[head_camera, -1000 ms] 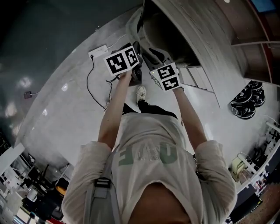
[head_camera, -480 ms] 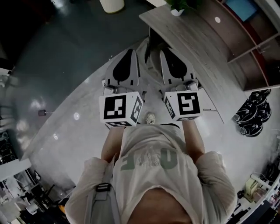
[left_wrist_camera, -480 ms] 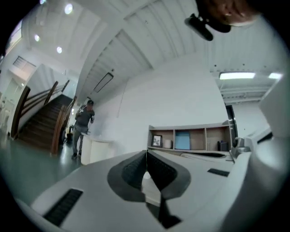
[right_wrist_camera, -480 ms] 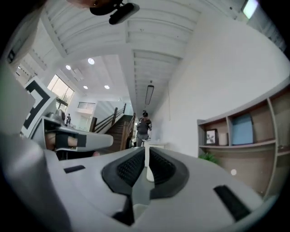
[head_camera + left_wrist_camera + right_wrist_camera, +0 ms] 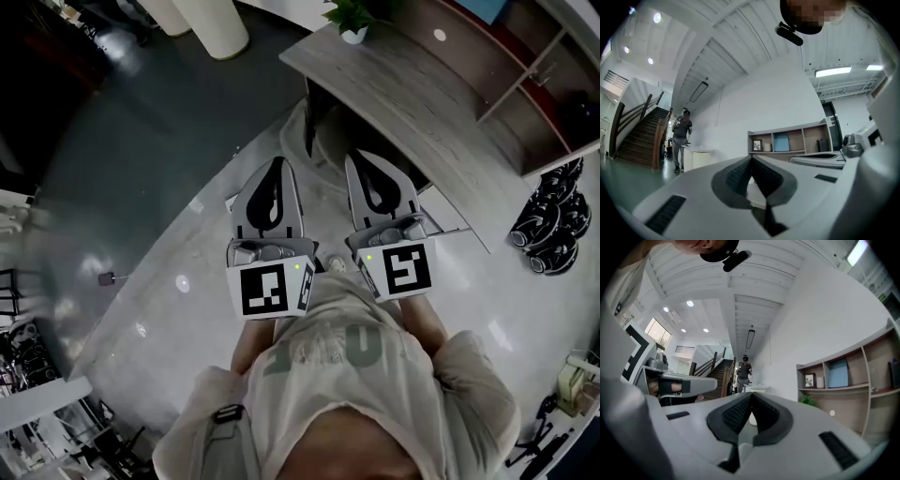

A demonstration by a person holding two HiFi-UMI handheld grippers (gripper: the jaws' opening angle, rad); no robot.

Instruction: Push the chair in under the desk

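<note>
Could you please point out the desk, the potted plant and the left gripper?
desk [image 5: 412, 117]: head view, bare wooden top.
potted plant [image 5: 351, 13]: head view, green leaves.
left gripper [image 5: 277, 164]: head view, closed jaw tips.

Grey wood-grain surface [image 5: 412, 94]: one small white pot holding a green plant [image 5: 353, 19] stands near its far corner. Glossy grey floor [image 5: 159, 178]: a white cylindrical column [image 5: 220, 23] stands at the far side; stacked black round objects [image 5: 551, 230] rest beside the surface, right.
</note>
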